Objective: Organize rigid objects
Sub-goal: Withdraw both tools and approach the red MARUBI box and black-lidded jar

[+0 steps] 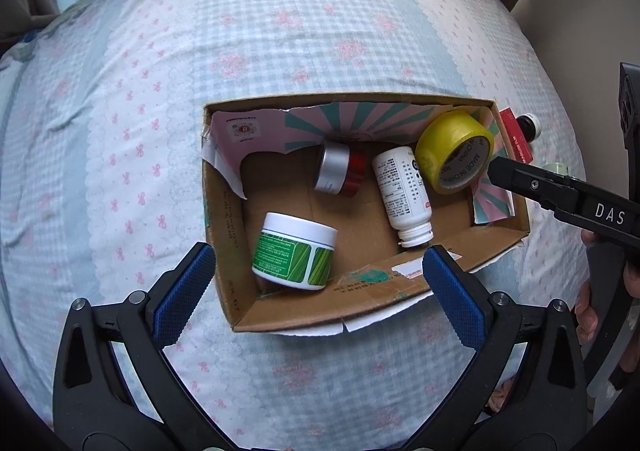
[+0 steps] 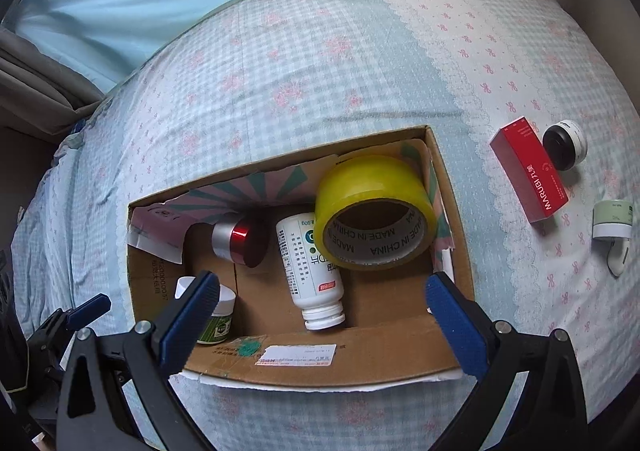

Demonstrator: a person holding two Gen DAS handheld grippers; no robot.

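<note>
While tape roll [image 2: 370, 211] fills box [image 2: 360, 351], red carton [image 2: 528, 167] lies outside.

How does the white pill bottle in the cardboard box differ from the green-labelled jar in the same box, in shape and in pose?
The white pill bottle is tall and narrow; the green-labelled jar is short and wide. The bottle lies on its side with its cap toward the near wall; the jar stands on its base, lid up, slightly tilted. The bottle's label is white with dark print, the jar's is green. Both have white lids and rest on the floor of the cardboard box.
</note>
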